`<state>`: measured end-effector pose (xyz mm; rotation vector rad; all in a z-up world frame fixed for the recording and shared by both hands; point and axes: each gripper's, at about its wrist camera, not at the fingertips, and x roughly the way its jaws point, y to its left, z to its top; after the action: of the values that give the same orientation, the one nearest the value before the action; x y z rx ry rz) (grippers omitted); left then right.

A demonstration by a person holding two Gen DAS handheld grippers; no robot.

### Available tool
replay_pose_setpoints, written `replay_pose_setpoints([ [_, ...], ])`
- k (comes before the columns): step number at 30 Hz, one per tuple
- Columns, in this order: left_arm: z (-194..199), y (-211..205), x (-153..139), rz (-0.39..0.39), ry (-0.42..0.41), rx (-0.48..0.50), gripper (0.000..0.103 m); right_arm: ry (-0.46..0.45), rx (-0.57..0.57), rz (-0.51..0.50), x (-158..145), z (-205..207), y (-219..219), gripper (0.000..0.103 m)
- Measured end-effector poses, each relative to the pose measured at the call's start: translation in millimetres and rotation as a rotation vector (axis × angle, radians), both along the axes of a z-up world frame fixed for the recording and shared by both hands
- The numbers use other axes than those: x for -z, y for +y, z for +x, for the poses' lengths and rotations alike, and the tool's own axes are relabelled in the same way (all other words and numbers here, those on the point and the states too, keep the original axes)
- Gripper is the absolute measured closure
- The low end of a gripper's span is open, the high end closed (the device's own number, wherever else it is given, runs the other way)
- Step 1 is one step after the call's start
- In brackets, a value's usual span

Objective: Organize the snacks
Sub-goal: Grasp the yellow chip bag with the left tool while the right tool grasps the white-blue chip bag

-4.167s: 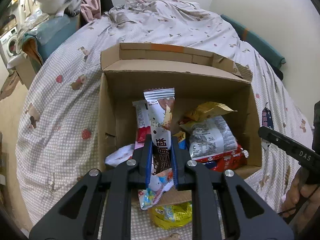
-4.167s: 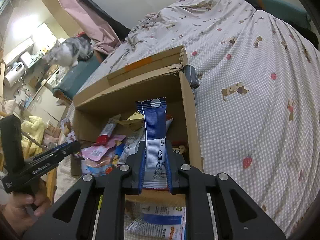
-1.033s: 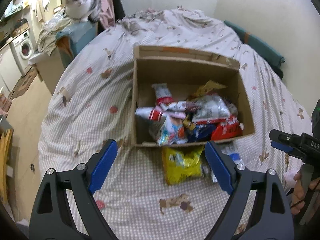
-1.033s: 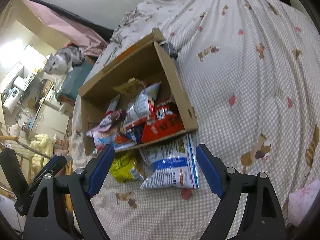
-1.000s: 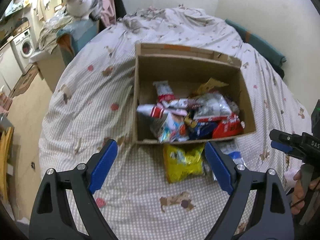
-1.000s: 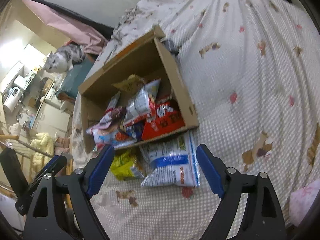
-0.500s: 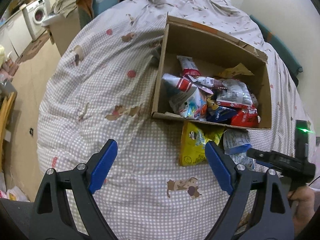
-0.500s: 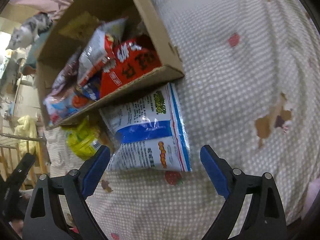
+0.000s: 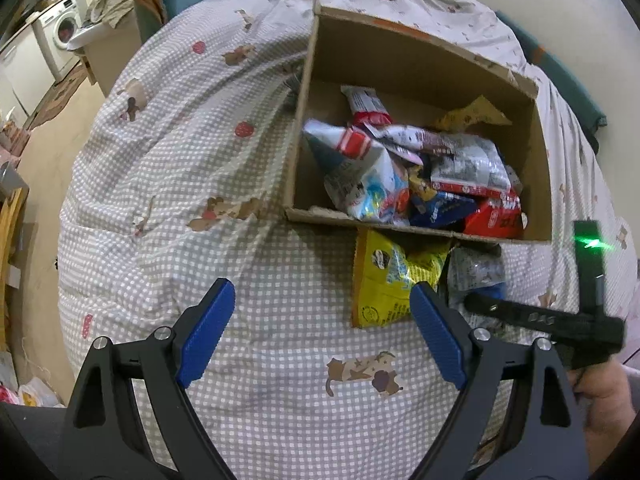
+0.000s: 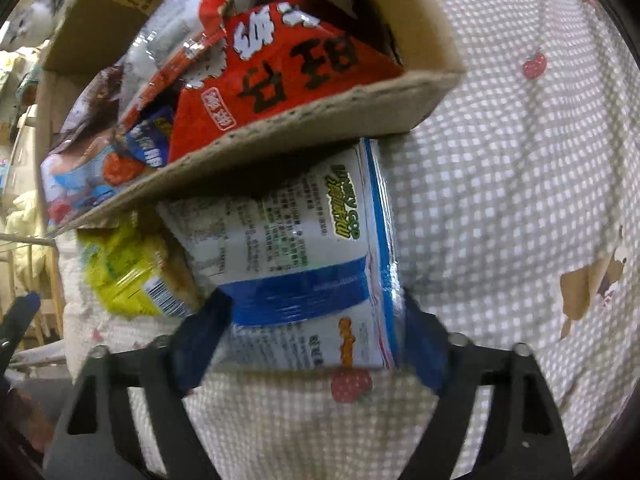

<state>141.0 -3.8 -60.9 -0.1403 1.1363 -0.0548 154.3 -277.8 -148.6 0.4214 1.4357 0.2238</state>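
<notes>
Right wrist, white-blue bag (image 10: 304, 264) between spread tool (image 10: 316, 344), box rim (image 10: 280, 136) overhanging

Cardboard, cloth and glossy film

The box (image 9: 416, 56) is seen as matt brown corrugated cardboard, rough at its cut edge. The bedcover (image 9: 192, 168) is shown as soft, matt checked cloth. The snack packets, such as the white-and-blue bag (image 10: 304, 256) and the yellow bag (image 9: 384, 280), are rendered in shiny, crinkled plastic film. The gripper fingers (image 9: 206, 332) are shown with ribbed blue pads on matt black plastic.
</notes>
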Motion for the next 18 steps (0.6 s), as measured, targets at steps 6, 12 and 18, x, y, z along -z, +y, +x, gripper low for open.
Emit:
replay_pose_setpoints([
  [6,2.7,-15.6,18.5,-0.013,0.046,0.046,0.016,-0.046,0.002,0.022,-18.8,-19.5,-16.1,0.052],
  [12,12.1,-42.4,40.6,-0.071,0.101,0.118,0.016,-0.085,0.043,0.033,-37.1,-47.0,-47.0,0.053],
  [18,26.7,-61.8,54.9,-0.071,0.097,0.134,0.016,-0.131,0.083,0.079,-48.6,-67.8,-67.1,0.053],
])
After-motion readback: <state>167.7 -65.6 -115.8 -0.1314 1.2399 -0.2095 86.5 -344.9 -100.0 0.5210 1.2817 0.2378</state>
